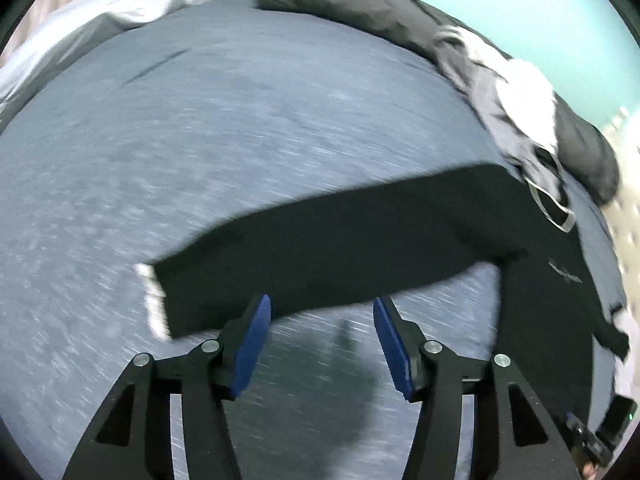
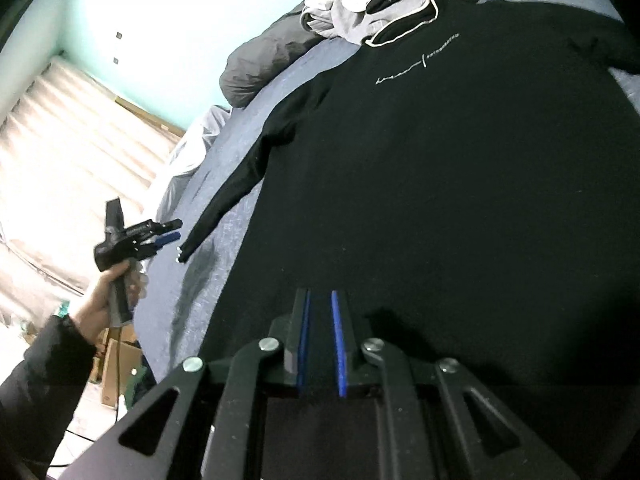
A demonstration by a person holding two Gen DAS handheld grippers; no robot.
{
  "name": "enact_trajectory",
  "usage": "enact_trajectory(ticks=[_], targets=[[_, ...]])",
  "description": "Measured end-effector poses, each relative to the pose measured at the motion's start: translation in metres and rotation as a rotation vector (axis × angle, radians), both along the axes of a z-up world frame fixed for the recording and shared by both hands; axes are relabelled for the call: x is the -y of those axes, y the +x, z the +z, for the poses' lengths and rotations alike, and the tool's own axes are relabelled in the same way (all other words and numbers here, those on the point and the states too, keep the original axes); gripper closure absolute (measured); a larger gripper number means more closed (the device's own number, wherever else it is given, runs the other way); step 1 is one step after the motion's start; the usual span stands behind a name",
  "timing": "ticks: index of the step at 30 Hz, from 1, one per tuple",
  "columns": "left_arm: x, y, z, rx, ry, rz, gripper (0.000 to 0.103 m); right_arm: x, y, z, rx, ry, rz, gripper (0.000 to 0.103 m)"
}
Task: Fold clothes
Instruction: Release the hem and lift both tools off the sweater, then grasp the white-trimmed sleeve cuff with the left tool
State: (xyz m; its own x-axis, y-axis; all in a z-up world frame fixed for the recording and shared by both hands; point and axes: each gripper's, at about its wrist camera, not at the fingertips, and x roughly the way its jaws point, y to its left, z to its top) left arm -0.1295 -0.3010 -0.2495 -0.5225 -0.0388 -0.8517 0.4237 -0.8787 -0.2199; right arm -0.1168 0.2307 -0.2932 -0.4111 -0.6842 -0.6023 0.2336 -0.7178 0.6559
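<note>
**Black sweater lying spread on the blue bedspread**

Black knit sweater (image 2: 460, 184) is lying flat on the speckled blue bedspread (image 1: 200, 140). Only the right wrist view is showing its thin white chest lettering, with the right gripper (image 2: 320, 300) hovering over its hem, jaws nearly together, holding nothing. Only the left view is showing the left gripper (image 1: 322, 312) gaping beside the sleeve (image 1: 340, 248).

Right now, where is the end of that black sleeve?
The sleeve cuff lies flat on the blue bedspread, just ahead and left of the open left gripper, stretched out from the black sweater.
</note>
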Motion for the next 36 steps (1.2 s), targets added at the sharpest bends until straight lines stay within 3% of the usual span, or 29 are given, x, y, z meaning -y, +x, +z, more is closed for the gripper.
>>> enact_trajectory(ticks=[10,17,19,21,23,36], targets=[[0.063,0.013,-0.022,0.022,-0.045,0.137,0.039,0.025,-0.018,-0.007,-0.028,-0.019,0.082,0.093],[0.071,0.011,-0.040,0.022,-0.041,0.131,0.040,0.031,-0.017,-0.008,-0.047,-0.005,0.103,0.093],[0.069,0.010,-0.041,0.017,-0.053,0.119,0.054,0.031,-0.018,-0.010,-0.049,-0.007,0.103,0.093],[0.066,0.008,-0.040,0.017,-0.065,0.100,0.081,0.032,-0.019,-0.010,-0.047,-0.010,0.103,0.093],[0.062,0.007,-0.035,0.017,-0.092,0.079,0.096,0.033,-0.019,-0.011,-0.047,-0.010,0.105,0.093],[0.103,-0.032,0.048,-0.069,-0.200,0.061,0.097,0.035,-0.021,-0.013,-0.045,-0.008,0.113,0.093]])
